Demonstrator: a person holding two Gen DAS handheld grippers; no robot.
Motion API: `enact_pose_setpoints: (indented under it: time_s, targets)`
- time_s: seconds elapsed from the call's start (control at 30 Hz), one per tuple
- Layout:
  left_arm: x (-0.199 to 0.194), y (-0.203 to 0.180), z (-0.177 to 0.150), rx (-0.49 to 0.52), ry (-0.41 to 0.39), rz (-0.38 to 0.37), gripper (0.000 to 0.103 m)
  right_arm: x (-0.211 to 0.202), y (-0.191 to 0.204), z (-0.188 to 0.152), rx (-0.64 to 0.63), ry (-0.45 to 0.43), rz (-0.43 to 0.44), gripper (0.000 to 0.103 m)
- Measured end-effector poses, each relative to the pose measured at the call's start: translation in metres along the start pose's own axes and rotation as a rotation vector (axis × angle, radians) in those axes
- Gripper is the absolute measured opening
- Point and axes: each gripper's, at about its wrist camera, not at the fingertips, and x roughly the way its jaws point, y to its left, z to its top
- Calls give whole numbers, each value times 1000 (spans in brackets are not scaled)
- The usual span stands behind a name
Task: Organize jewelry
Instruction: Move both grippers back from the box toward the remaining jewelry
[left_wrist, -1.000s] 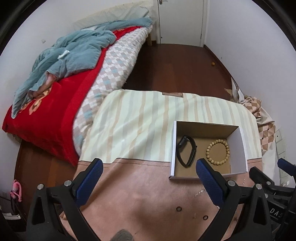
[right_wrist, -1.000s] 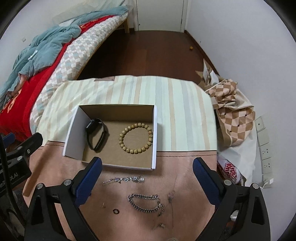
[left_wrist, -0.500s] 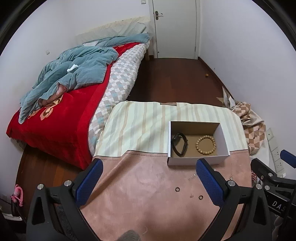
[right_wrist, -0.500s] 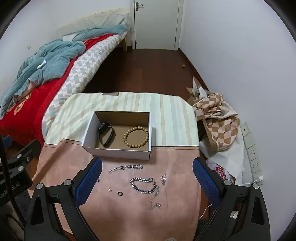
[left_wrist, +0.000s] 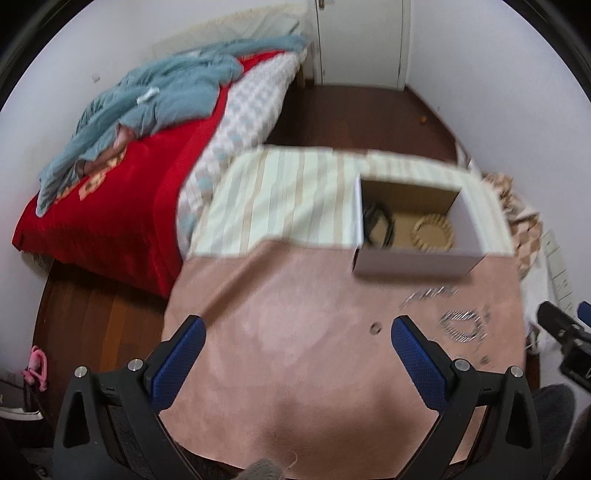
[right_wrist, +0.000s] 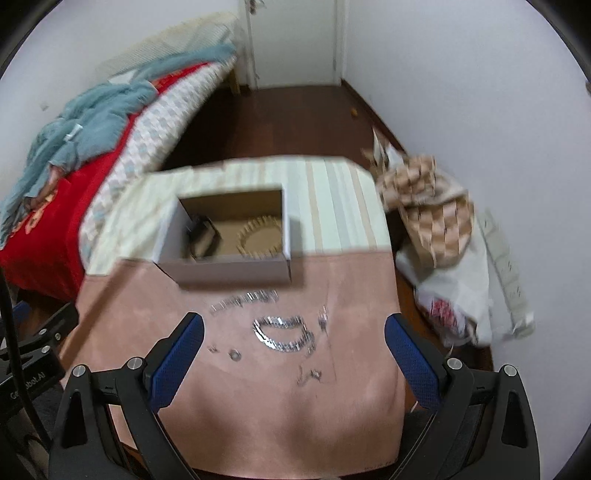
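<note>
Pink suede-like cloth covers the near half of the table, and on it a silver chain bracelet lies with its long axis crosswise, ahead of and between the spread, empty jaws of the right gripper. Blur hides its clasp. Beyond it sits the cardboard box. Also spread wide and empty, the left gripper is farther off.

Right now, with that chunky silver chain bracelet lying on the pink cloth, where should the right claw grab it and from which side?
Come straight down from above with the right claw, which is open. The silver chain bracelet lies flat in an open loop, so pinch across one strand, probably the near one, rather than spanning the loop.
</note>
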Motion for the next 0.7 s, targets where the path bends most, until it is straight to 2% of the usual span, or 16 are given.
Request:
enact_pose_setpoints:
  time_s: [0.13,0.2,0.27,0.33,0.37,0.5,0.7]
  targets:
    - [37,-6,-19,21,63,39,102,47,-28,-27,87,103,-14,98]
    - [50,-8,-25,23,89,40,102,66,-41,-42,119,146,-17,93]
    - [64,-13,-32,28,117,44,102,87,-53,-58,153,197,-16,78]
    - [74,-16,-37,35,136,47,102,103,-62,-68,190,233,10,70]
    - [80,-18,-40,36,148,45,102,107,-63,-69,199,233,28,64]
    - [93,-20,-40,32,164,51,102,118,-53,-62,194,200,92,59]
    - [102,-16,-34,29,173,69,102,144,-25,-30,57,173,58,59]
